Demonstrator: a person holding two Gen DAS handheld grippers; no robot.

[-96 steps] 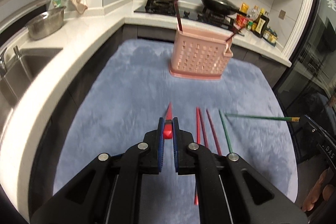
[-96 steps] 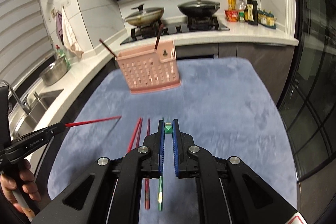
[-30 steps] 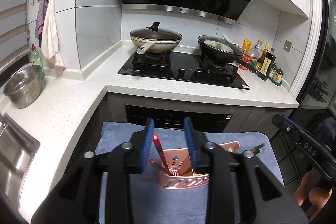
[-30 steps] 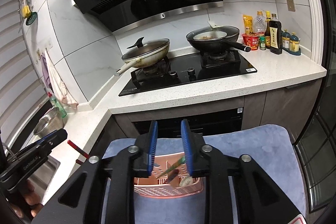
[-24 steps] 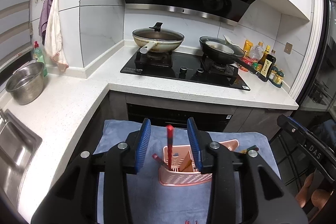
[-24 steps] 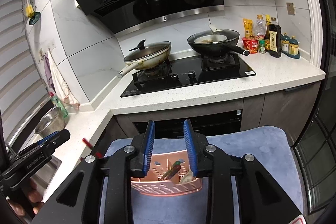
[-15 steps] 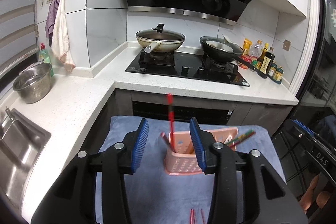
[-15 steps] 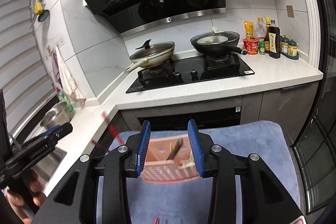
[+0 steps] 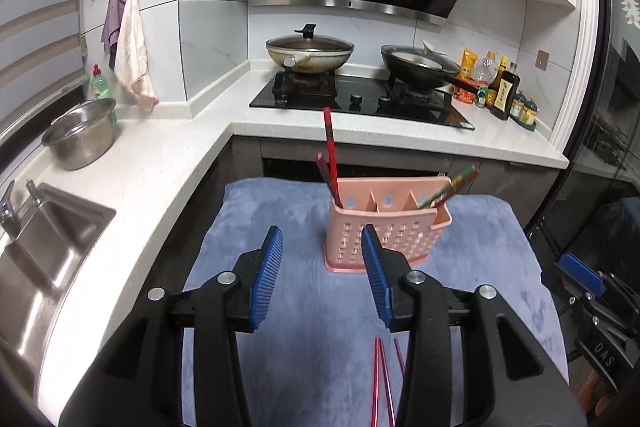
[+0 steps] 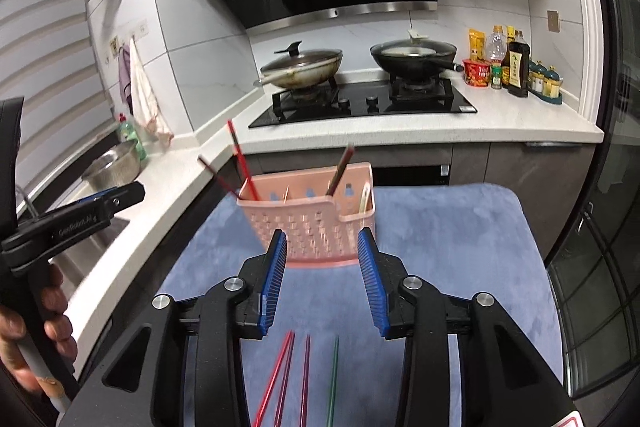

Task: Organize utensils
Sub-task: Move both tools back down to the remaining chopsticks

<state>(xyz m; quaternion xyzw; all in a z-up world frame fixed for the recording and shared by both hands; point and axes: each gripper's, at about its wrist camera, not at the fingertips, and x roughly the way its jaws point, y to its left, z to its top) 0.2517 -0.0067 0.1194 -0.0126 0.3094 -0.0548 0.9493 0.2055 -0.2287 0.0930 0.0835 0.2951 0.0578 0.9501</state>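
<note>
Blue mat [image 9: 280, 211] across table. Pink caddy [image 10: 312, 223] upright on it, beyond both grippers, chopsticks standing inside. Loose chopsticks [image 10: 288, 371] flat on mat beneath fingers. Left gripper [image 9: 322, 275] and right gripper [image 10: 322, 275]: angled downward, fingers apart, nothing between.

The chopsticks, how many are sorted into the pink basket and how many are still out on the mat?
Done: about four chopsticks stand in the pink basket, two red at one end, a red-and-green pair at the other. In hand: nothing; the left gripper and right gripper have empty, open jaws. Left: three red chopsticks and a green one lie on the blue mat.
</note>
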